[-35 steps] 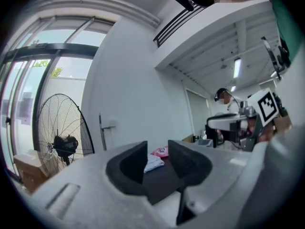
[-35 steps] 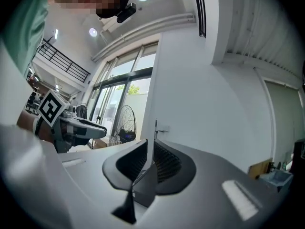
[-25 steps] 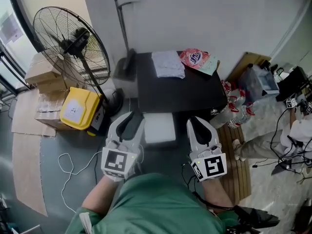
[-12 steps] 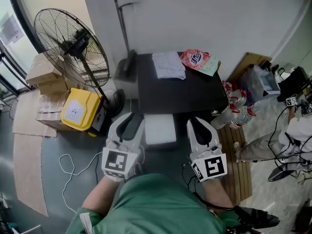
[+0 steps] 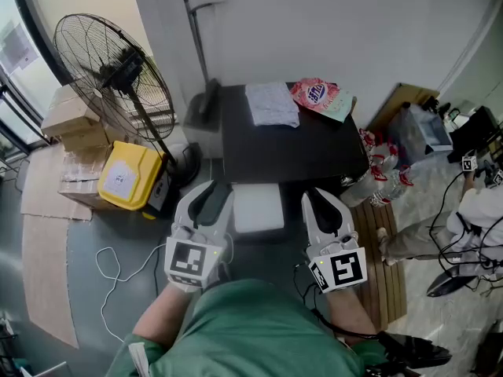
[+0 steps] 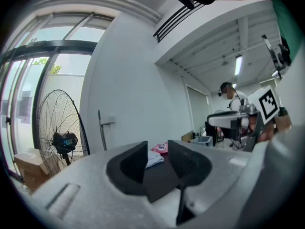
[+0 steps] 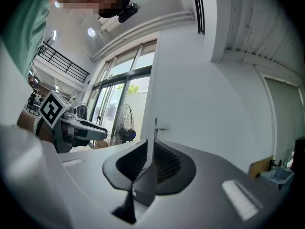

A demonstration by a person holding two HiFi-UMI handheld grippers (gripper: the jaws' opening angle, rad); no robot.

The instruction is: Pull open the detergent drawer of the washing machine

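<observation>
Head view, left to right.

- Floor, far left: stacked cardboard boxes, with a black pedestal fan standing over them. A yellow container sits just beside the fan base. A white cable loops on the grey floor nearer the person.
- Left gripper: held level, just off the front left corner of the black washing machine top. In the left gripper view its jaws stand apart. Nothing is between them, and only the black top shows through the gap.
- Against the wall at the top's rear left corner: a long-handled dustpan.
- Along the rear edge of the top: a folded pale cloth, then a pink-and-white detergent bag at the rear right corner.
- Detergent drawer: a white rectangle projecting from the front edge near the left corner. It lies between the two grippers, and neither touches it.
- Right gripper: level, just right of the drawer. In the right gripper view its jaws are nearly together, with a thin empty slit between them.
- Floor, right: a wooden slatted board.
</observation>
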